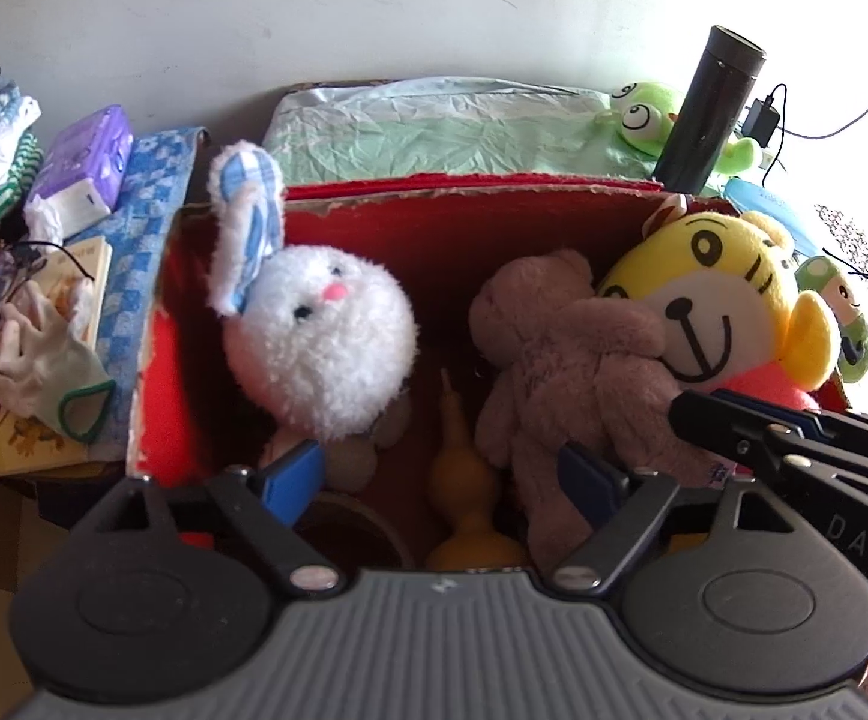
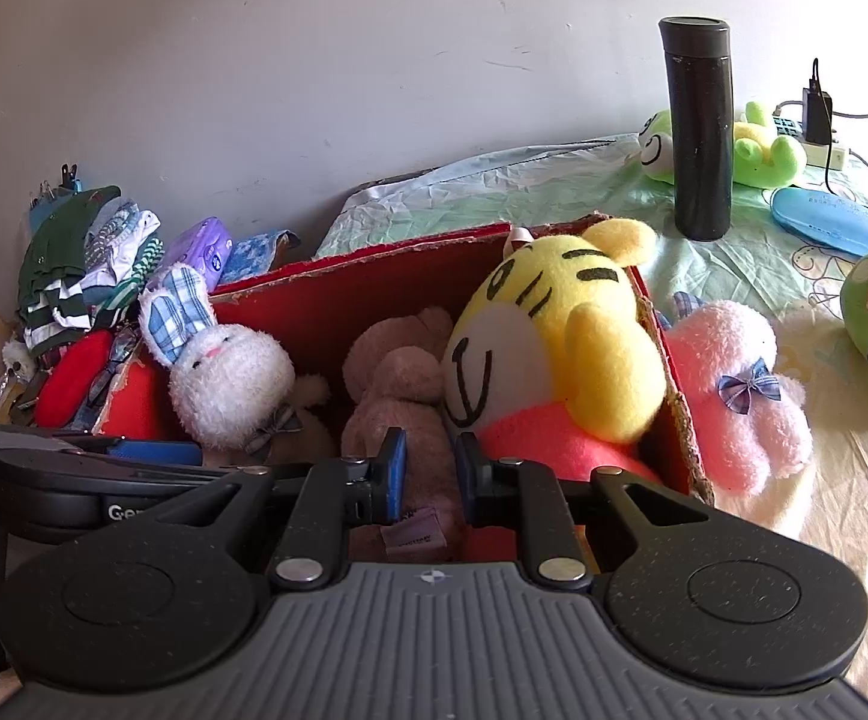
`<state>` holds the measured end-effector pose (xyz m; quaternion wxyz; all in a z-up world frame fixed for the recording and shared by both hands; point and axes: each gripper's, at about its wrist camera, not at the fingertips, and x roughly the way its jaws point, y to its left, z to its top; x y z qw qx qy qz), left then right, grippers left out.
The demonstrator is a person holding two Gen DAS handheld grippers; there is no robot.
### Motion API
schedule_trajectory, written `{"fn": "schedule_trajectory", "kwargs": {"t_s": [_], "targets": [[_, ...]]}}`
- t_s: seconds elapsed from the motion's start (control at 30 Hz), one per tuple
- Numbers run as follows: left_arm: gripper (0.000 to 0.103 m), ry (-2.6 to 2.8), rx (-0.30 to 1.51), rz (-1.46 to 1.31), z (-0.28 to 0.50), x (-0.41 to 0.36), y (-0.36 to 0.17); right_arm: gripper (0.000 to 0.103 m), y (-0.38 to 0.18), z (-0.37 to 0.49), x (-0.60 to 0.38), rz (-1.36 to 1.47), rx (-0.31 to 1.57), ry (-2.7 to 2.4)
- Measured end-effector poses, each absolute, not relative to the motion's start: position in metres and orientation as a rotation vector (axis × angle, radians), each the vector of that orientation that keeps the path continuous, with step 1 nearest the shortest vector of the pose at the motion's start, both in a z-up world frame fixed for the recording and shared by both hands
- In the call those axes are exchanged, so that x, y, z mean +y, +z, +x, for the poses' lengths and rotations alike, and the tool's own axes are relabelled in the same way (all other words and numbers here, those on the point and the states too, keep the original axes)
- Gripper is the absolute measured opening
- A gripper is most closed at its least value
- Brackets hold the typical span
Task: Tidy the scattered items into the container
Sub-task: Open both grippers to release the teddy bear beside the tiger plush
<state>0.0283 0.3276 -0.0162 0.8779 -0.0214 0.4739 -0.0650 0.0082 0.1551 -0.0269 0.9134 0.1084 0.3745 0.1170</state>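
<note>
The left gripper (image 1: pixel 443 480) hangs wide open over the red box (image 1: pixel 494 222) – nothing between its fingers. The white rabbit (image 1: pixel 320 342), brown bear (image 1: pixel 560 372) and yellow tiger (image 1: pixel 710 306) lie inside. The right gripper (image 2: pixel 428 471) is closed, empty, above the bear.

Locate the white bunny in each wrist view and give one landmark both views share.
Left wrist: the white bunny sits left of centre, inside the red box, its checked ear up.
Right wrist: the bunny is at centre left, in the box's left end.
Shared landmark: the black flask, upright behind the box.
</note>
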Motion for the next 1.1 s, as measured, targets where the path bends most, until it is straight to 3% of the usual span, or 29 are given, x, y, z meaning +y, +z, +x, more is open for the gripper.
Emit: {"fn": "schedule_trajectory", "kwargs": {"t_s": [0.3,1.1], "targets": [[0.099,-0.063,0.964,-0.013,0.013,0.328,-0.009,0.021,-0.022,-0.006,0.158,0.189,0.747,0.225],[0.101,0.012,1.015,-0.066,0.006,0.334,-0.016,0.025,-0.028,-0.018,0.170,0.117,0.719,0.210]]}}
